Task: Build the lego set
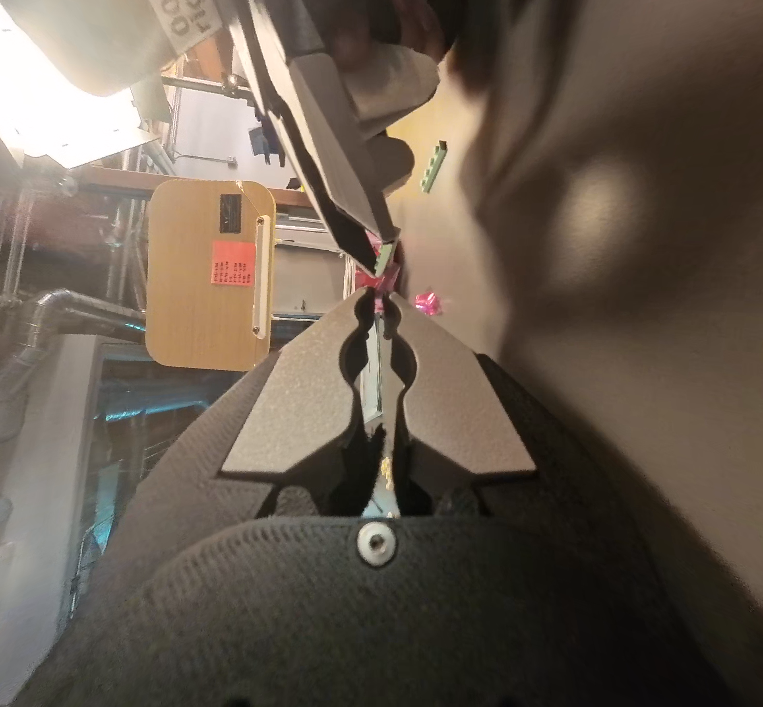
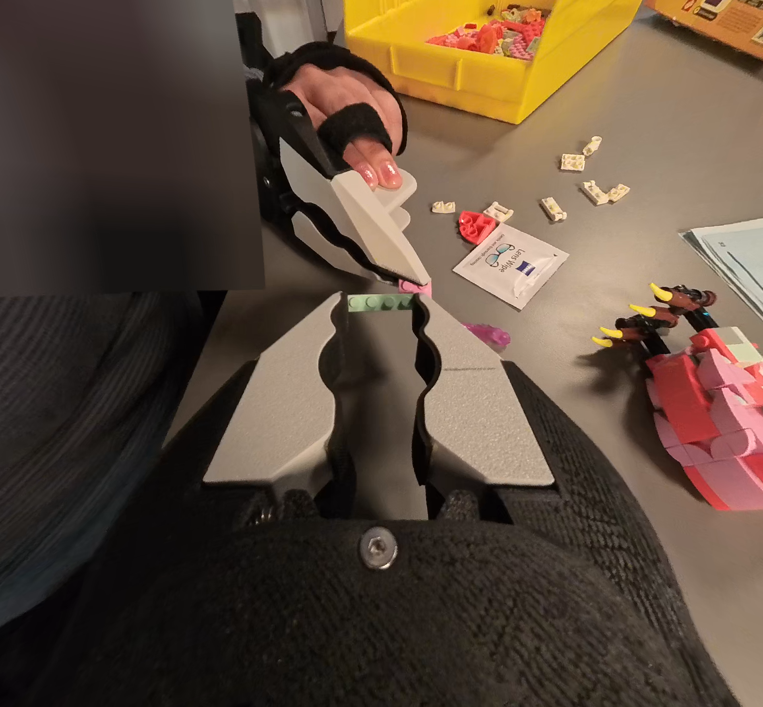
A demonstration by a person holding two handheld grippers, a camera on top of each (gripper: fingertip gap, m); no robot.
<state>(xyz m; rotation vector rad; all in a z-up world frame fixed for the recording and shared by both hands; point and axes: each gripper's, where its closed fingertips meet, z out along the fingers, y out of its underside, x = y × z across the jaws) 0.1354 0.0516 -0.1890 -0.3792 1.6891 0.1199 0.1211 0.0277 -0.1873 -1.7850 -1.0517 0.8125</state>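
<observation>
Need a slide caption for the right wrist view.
Right gripper holds green plate; left gripper pinches pink brick beside it.

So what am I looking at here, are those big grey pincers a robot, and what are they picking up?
No robot: a person holds two hand-worked grippers, each with a camera looking along its fingers. One picture is from the right gripper, which clamps a pale green studded plate by its ends. The other is from the left gripper, tipped sideways, pinching a small pink brick beside the plate. On the grey table lie a yellow bin of bricks, white pieces, a wipe sachet and a pink-red model.
</observation>
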